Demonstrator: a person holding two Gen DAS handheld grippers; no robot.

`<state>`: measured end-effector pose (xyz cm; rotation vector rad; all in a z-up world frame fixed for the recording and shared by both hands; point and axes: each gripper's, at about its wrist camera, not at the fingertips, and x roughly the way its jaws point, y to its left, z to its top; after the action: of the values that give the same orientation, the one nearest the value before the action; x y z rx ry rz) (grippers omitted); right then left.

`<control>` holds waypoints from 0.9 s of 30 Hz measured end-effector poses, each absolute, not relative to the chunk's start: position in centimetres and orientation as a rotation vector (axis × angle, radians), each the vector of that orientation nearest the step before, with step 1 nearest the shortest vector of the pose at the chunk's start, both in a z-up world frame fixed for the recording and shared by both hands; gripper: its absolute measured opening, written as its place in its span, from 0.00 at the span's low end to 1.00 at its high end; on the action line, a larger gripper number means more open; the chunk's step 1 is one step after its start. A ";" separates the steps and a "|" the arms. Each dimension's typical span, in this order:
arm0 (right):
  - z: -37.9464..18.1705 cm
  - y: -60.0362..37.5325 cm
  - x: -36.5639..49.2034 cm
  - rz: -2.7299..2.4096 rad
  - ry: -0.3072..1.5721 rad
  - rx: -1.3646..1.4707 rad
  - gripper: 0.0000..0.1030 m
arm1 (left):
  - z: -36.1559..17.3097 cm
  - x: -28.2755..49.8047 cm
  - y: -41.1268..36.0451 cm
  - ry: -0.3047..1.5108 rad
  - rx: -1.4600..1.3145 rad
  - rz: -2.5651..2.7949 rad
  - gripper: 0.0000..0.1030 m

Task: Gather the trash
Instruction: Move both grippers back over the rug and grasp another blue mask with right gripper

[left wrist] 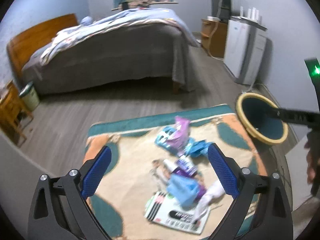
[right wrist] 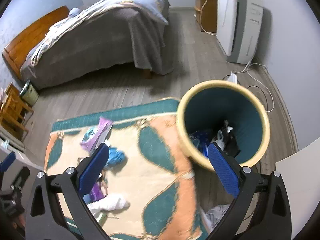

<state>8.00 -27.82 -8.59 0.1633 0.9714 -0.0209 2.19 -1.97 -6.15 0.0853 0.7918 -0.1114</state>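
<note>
Trash lies scattered on a patterned rug [left wrist: 128, 170]: a purple wrapper [left wrist: 180, 132], blue crumpled plastic [left wrist: 197, 148], a light blue bag [left wrist: 183, 190], white tissue [left wrist: 210, 196] and a printed flat package [left wrist: 176, 216]. A teal bin with a yellow rim [right wrist: 222, 124] stands at the rug's right edge and holds some trash. My left gripper [left wrist: 160, 172] is open and empty above the pile. My right gripper [right wrist: 159, 170] is open and empty, between the pile and the bin [left wrist: 262, 120]. The purple wrapper [right wrist: 100, 134] and tissue [right wrist: 112, 203] also show in the right wrist view.
A bed [left wrist: 108, 50] stands at the back. A white appliance [left wrist: 246, 48] and wooden cabinet [left wrist: 212, 36] line the right wall. A power strip with cables [right wrist: 234, 78] lies behind the bin. A small bucket [left wrist: 30, 96] and wooden stand [left wrist: 10, 112] sit at left.
</note>
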 end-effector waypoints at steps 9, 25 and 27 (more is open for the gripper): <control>-12.6 -19.2 6.4 0.091 1.052 0.025 0.94 | -8.6 0.8 4.1 0.856 -0.014 -0.024 0.93; -17.8 -11.2 6.0 0.267 1.214 -0.074 0.67 | -11.8 1.6 7.1 0.931 0.058 0.010 0.93; -19.0 -10.7 6.0 0.297 1.270 -0.066 0.56 | -12.4 1.9 7.3 0.948 0.060 0.015 0.93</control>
<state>5.97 -10.71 -19.01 -0.0661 1.2703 0.2970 1.90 7.26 -12.39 0.0598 0.9476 0.0153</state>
